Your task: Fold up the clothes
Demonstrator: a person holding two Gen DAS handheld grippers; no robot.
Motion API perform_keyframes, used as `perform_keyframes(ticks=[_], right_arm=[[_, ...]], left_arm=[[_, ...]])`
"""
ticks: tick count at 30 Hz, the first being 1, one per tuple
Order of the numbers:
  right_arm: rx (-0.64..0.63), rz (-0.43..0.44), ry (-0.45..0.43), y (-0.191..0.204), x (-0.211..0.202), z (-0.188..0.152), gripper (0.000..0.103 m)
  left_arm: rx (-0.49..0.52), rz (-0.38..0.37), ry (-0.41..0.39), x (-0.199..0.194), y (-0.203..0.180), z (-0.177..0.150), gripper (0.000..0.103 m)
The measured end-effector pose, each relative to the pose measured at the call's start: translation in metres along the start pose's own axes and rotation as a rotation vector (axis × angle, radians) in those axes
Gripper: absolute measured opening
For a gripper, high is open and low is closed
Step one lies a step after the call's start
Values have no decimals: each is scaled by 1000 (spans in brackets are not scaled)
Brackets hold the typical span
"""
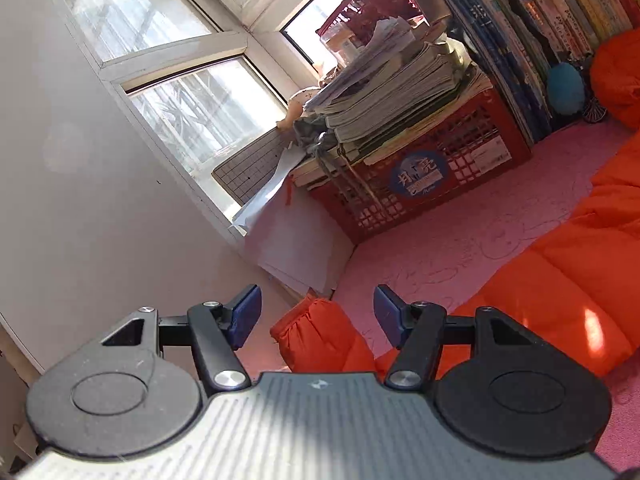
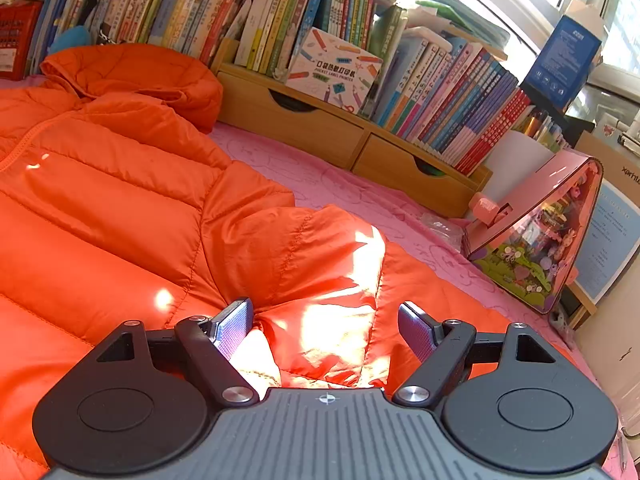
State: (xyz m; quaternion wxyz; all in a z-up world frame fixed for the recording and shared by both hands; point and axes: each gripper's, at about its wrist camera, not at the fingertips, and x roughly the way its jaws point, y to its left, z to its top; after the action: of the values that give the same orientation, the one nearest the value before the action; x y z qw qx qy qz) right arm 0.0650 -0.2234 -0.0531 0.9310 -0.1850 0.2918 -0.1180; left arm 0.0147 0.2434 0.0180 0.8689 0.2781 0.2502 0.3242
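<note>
An orange quilted hooded jacket (image 2: 120, 208) is being seen lying spread flat, front up, zipped, hood toward the books, one sleeve (image 1: 320, 336) stretched out sideways.

- left wrist cam: sits just behind the left gripper (image 1: 318, 316), low over the pink cover (image 1: 460, 248); frame rolled hard, window (image 1: 192, 92) and wall slant across the left half; faces the corner with the red crate (image 1: 432, 176) of stacked papers, aimed only slightly down
- right wrist cam: just behind the right gripper (image 2: 326, 330), very near the orange puffer jacket (image 2: 120, 200), pitched down more; faces the bookshelf (image 2: 304, 120) along the far edge
- overlap: the jacket, the pink cover and the row of books (image 1: 560, 12) behind; left view catches only the jacket's sleeve end and side edge
</note>
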Motion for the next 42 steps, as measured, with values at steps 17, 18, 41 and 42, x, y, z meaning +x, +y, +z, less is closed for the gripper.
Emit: perform_keyframes(ticks=[17,18,41,42], right_arm=[[12,-5,5,-1,1,0,84],[13,-6,5,-1,1,0,84],[118,58,8,-19,-1,3,87],[157,84,3,-25,-3,4,87]], left_arm=[[-95,68,32,-16,49,-24,63],[-94,26,17,-21,46,-23,64],[-162,-305,-105,-66,-50,41,68],[-175,-383,-117,-74,-60,47,68]])
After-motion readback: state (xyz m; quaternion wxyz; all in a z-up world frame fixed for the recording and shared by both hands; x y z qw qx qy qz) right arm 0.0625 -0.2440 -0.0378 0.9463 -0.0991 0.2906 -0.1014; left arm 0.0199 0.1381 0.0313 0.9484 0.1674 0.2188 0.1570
